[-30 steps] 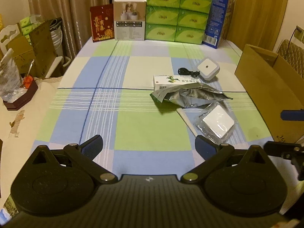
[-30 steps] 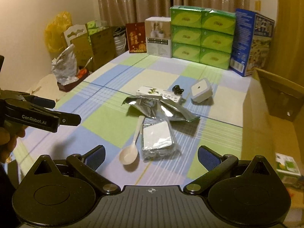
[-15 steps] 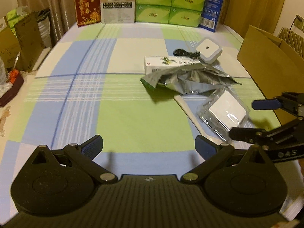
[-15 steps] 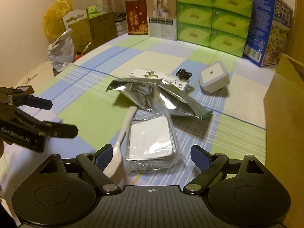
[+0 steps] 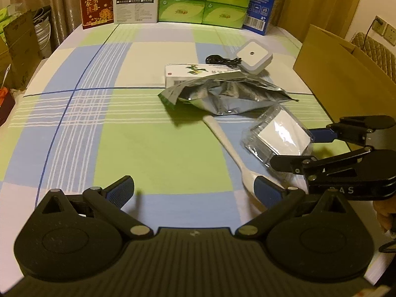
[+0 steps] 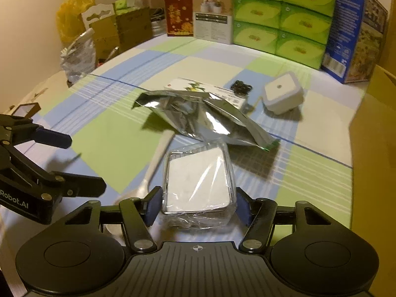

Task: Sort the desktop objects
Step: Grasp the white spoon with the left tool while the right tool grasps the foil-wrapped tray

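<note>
Left wrist view: the left gripper (image 5: 195, 193) hovers over the checked tablecloth (image 5: 148, 148) with its blue-padded fingers spread wide and nothing between them; a white spoon (image 5: 230, 153) lies beside its right finger, bowl end partly hidden by that pad; the right gripper (image 5: 297, 146) reaches in from the right edge, straddling the clear-wrapped white packet (image 5: 279, 133); farther off lie a crumpled silver foil bag (image 5: 227, 94), a white carton (image 5: 195, 74) partly under it, a black cable (image 5: 222, 60) and a white square device (image 5: 253, 57); a cardboard box (image 5: 334, 74) stands at the right.

Right wrist view: the blue pads sit just beside both sides of the packet (image 6: 198, 183), which rests on the cloth between them; whether they press it I cannot tell; the spoon (image 6: 153, 165) lies just left of the packet; the foil bag (image 6: 203, 116) sits beyond, overlapping the carton (image 6: 188, 86); the left gripper (image 6: 76, 163) shows at the left edge, fingers parted.
</note>
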`<control>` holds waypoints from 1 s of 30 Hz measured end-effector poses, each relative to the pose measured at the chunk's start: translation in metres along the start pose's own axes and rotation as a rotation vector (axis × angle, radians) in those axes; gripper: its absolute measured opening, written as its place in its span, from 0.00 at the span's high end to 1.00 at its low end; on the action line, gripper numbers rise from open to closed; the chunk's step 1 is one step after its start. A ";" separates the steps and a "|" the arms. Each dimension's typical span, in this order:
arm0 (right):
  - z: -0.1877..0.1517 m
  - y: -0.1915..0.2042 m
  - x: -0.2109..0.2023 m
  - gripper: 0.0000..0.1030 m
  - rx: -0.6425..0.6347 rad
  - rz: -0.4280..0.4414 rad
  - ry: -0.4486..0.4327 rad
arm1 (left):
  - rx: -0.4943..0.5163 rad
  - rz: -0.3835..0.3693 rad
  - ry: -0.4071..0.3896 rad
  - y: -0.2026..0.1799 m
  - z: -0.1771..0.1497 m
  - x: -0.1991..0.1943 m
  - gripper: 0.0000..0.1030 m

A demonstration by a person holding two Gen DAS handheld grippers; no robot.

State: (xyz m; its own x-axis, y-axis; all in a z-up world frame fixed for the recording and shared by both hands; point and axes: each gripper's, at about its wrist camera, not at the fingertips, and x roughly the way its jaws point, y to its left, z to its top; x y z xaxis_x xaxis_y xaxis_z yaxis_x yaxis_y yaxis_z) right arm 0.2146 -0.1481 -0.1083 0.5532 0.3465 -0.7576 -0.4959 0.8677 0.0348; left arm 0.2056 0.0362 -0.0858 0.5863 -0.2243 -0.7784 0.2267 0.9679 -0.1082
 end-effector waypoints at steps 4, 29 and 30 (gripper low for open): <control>-0.008 -0.007 -0.011 0.44 0.058 -0.065 0.019 | 0.005 -0.019 -0.002 -0.010 -0.005 -0.002 0.02; -0.039 -0.019 -0.043 0.44 0.150 -0.101 -0.002 | 0.123 0.045 -0.007 -0.054 -0.020 0.005 0.76; -0.041 -0.017 -0.044 0.44 0.149 -0.101 -0.003 | 0.120 0.061 -0.009 -0.050 -0.020 0.002 0.76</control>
State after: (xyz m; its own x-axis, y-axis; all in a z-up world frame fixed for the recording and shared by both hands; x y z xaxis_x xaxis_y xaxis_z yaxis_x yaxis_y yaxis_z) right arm 0.1716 -0.1927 -0.1022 0.5974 0.2560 -0.7600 -0.3330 0.9413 0.0553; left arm 0.1800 -0.0104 -0.0947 0.6085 -0.1672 -0.7758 0.2819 0.9593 0.0144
